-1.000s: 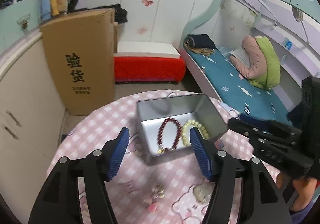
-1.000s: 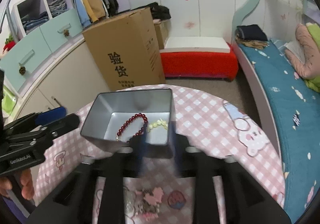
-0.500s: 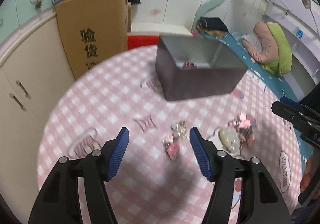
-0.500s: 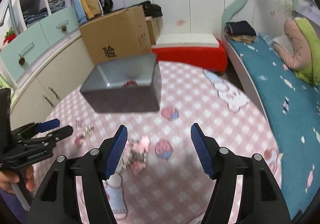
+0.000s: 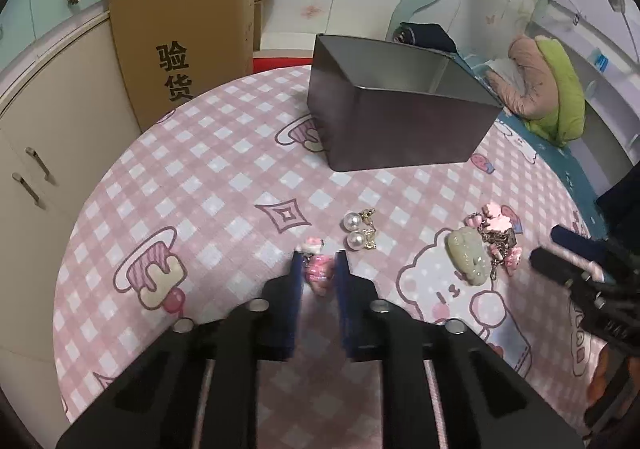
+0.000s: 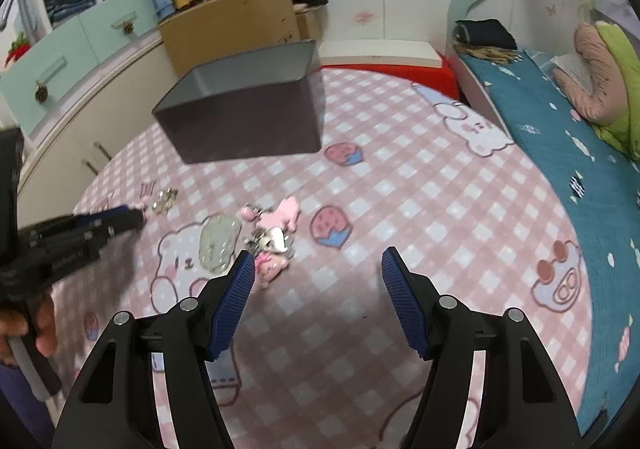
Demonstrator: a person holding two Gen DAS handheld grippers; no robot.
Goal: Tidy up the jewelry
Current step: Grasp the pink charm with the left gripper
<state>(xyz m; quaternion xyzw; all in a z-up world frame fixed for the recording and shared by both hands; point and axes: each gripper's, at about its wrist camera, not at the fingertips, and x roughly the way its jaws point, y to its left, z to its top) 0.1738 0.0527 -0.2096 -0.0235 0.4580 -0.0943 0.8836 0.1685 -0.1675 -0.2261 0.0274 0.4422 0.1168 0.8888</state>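
A: Left wrist view, from the left: what lies on the desk (image 5: 208,169)?

B: A pink charm (image 5: 319,269) sits between the blue pads of the left hand-held gripper (image 5: 319,273), whose jaws have just been closing and now stand narrow against it. Just right of it lie 2 pearl earrings (image 5: 358,233), then a pale green pendant (image 5: 470,255) beside a tangle of pink and gold pieces (image 5: 498,237). The grey tin box (image 5: 396,121) stands behind them, well apart.

A: And the right wrist view?

B: The right hand-held gripper (image 6: 316,275) hangs wide over bare checked cloth, gripping nothing; its left pad (image 6: 236,289) is just beside the tangle.
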